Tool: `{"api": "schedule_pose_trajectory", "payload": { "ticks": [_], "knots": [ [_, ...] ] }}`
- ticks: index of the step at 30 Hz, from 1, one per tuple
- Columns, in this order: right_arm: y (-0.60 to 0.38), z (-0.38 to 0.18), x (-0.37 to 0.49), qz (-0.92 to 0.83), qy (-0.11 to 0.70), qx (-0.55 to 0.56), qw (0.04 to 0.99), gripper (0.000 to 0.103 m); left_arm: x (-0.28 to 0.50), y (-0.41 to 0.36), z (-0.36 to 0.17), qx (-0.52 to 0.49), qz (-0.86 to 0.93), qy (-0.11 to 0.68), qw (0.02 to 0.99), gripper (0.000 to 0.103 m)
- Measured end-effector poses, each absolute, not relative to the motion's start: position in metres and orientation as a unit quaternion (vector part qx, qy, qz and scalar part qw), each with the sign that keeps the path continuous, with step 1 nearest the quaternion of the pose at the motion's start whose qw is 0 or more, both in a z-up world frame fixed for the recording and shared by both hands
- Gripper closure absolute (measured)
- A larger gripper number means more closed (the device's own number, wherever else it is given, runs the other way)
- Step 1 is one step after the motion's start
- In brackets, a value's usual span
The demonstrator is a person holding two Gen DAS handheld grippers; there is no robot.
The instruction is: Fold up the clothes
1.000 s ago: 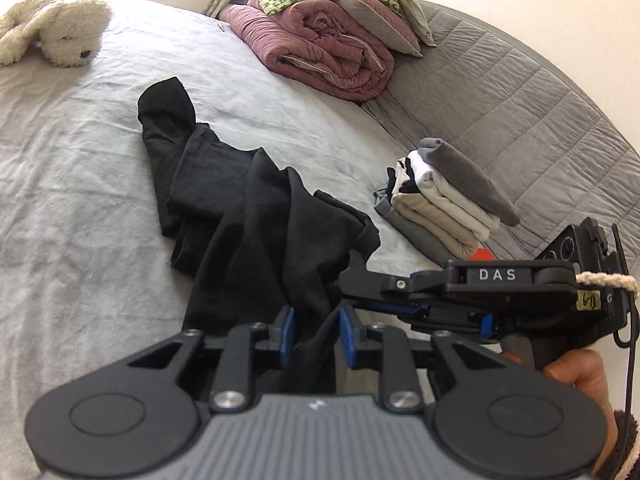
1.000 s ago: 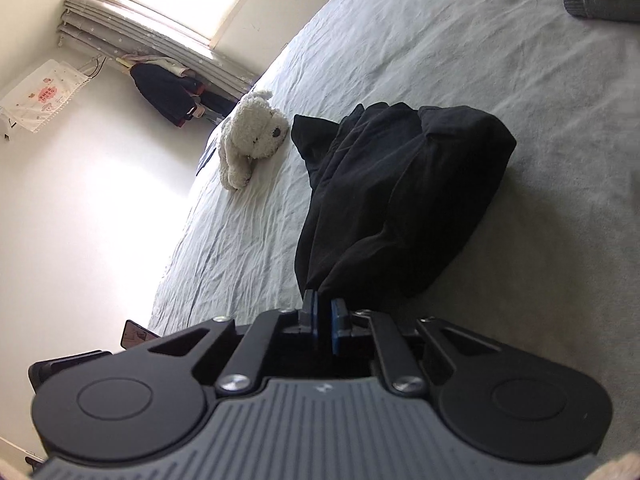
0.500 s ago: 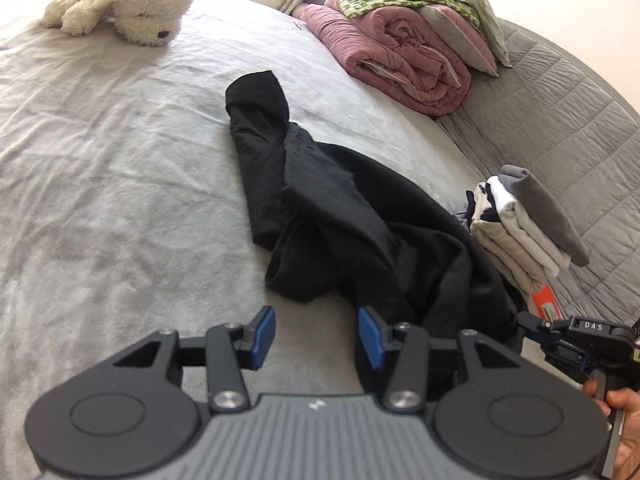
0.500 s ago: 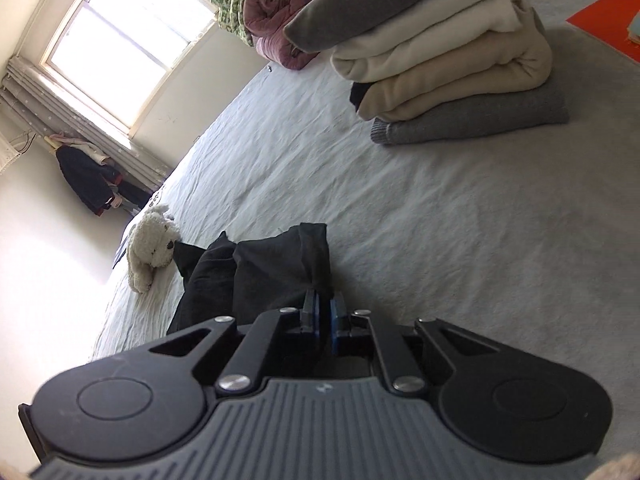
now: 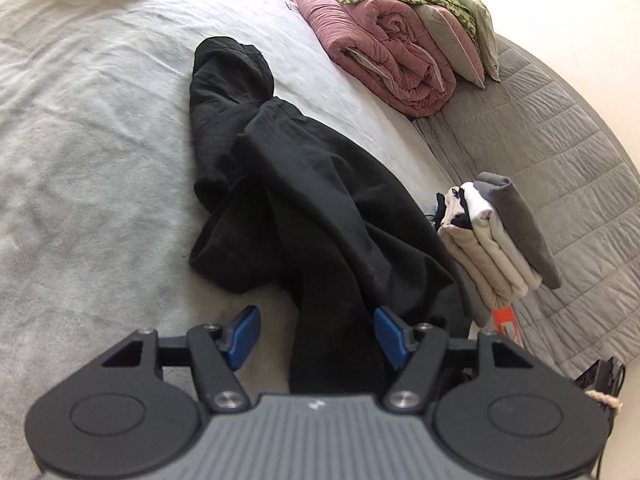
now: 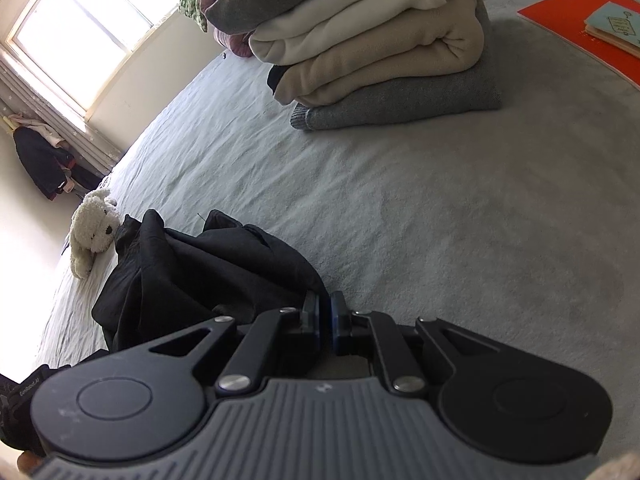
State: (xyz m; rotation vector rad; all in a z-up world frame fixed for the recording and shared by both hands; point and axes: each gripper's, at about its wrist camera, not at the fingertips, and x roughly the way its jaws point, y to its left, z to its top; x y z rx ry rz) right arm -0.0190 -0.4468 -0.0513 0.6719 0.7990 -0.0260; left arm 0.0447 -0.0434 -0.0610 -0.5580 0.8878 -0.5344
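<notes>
The left gripper (image 5: 316,336) gapes wide around a strip of the black garment (image 5: 304,200) lying rumpled on the bed (image 5: 80,160). The right gripper (image 6: 325,316) pinches its edge; only that view shows the window (image 6: 80,28).

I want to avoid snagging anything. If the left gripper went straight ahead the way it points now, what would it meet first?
The black garment. The left gripper is open, and a fold of that cloth already lies between its fingers, so it would likely push into the garment at once; depth is hard to judge.
</notes>
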Motion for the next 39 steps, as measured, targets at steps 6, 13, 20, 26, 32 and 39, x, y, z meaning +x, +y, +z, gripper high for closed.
{"api": "schedule_pose_trajectory", "payload": {
  "ticks": [6,13,20,26,32,39],
  "knots": [
    [-0.436,-0.051,-0.02,0.007,0.392,0.307,0.867,0.092,0.038,-0.056,-0.058,-0.215,-0.24,0.405,0.856,0.096],
    [-0.427,-0.047,-0.019,0.019,0.394,0.3,0.868,0.092,0.021,-0.033,-0.025,-0.175,-0.177,0.382,0.89,0.099],
    [-0.41,-0.038,-0.02,0.047,0.394,0.291,0.871,0.092,-0.005,0.01,0.008,-0.127,-0.137,0.34,0.922,0.099],
    [-0.393,-0.034,-0.022,0.074,0.399,0.28,0.87,0.092,-0.034,0.06,0.01,-0.113,-0.102,0.339,0.928,0.1],
    [-0.374,-0.031,-0.027,0.103,0.409,0.261,0.868,0.092,-0.069,0.107,0.005,-0.109,-0.08,0.353,0.926,0.1],
    [-0.347,-0.028,-0.035,0.134,0.428,0.222,0.866,0.093,-0.096,0.144,-0.006,-0.112,-0.084,0.41,0.901,0.1]
  ]
}}
